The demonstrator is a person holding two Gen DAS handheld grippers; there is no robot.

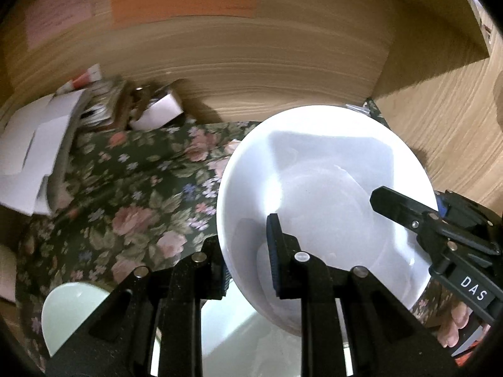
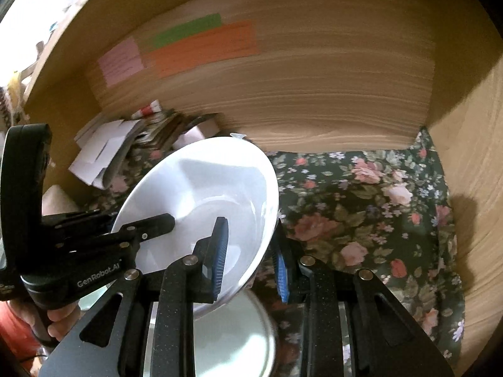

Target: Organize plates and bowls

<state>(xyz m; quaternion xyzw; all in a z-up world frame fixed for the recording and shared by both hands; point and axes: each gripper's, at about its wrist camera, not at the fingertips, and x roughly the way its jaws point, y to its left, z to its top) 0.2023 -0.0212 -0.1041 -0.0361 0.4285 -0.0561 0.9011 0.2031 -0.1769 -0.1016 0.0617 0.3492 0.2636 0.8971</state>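
So you're mid-carry: both grippers, L (image 1: 248,251) and R (image 2: 251,260), nearly closed, each pinching the rim of the white bowl (image 1: 320,188), held tilted above the floral cloth (image 2: 361,207). Next: steady it w/ both, set it down level. Below, another dish (image 2: 232,345) is half hidden; clutter at back is blurred.

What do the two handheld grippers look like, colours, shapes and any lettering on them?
Both are black, speckled plastic with angular linkage arms joined by round silver pins. The fingers carry ribbed blue pads. The left gripper bears white "GenRobot.AI" lettering on its body and a thick curved black handle. The right gripper shows white letters "DAS" on its body.
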